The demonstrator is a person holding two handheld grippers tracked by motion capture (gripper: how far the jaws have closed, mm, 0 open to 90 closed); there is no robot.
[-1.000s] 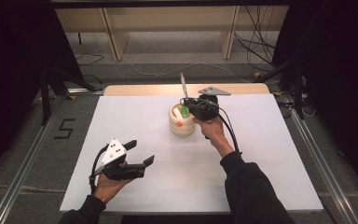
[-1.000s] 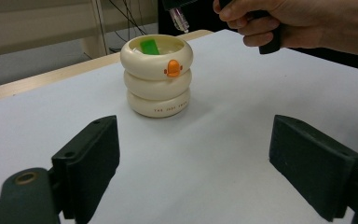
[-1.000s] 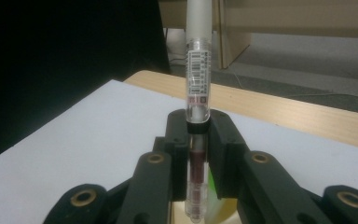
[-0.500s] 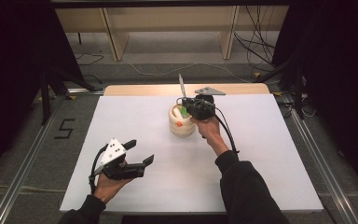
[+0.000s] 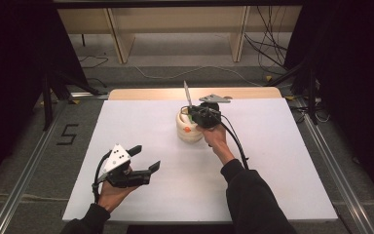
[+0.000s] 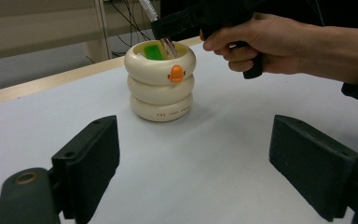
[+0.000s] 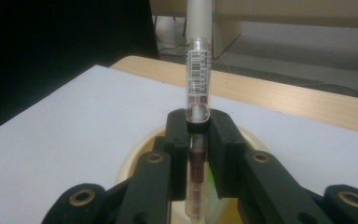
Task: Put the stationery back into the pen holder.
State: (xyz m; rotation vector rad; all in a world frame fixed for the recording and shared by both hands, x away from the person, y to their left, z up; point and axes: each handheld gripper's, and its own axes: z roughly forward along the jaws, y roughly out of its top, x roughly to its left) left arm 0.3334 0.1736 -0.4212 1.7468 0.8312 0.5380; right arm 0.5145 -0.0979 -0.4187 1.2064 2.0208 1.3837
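A cream pot of three stacked rings [image 5: 189,127] [image 6: 160,83] with an orange button and a green item [image 6: 154,49] inside stands mid-table. My right gripper [image 5: 194,114] [image 7: 198,140] hovers over its mouth, shut on a clear pen with a barcode label [image 7: 198,74] [image 5: 187,92]. The pen stands upright with its lower end inside the pot's opening [image 6: 169,46]. My left gripper [image 5: 143,158] [image 6: 193,158] is held open near the table's front left, nothing between its jaws, and faces the pot.
The white table top [image 5: 282,146] has a wooden strip [image 5: 146,93] along its far edge. Beyond it are wooden shelf legs [image 5: 119,39] and cables [image 5: 268,48] on the floor. Metal rails [image 5: 331,165] run along both sides.
The right gripper with the pen has shifted slightly over the pot. The left gripper has stayed in place.
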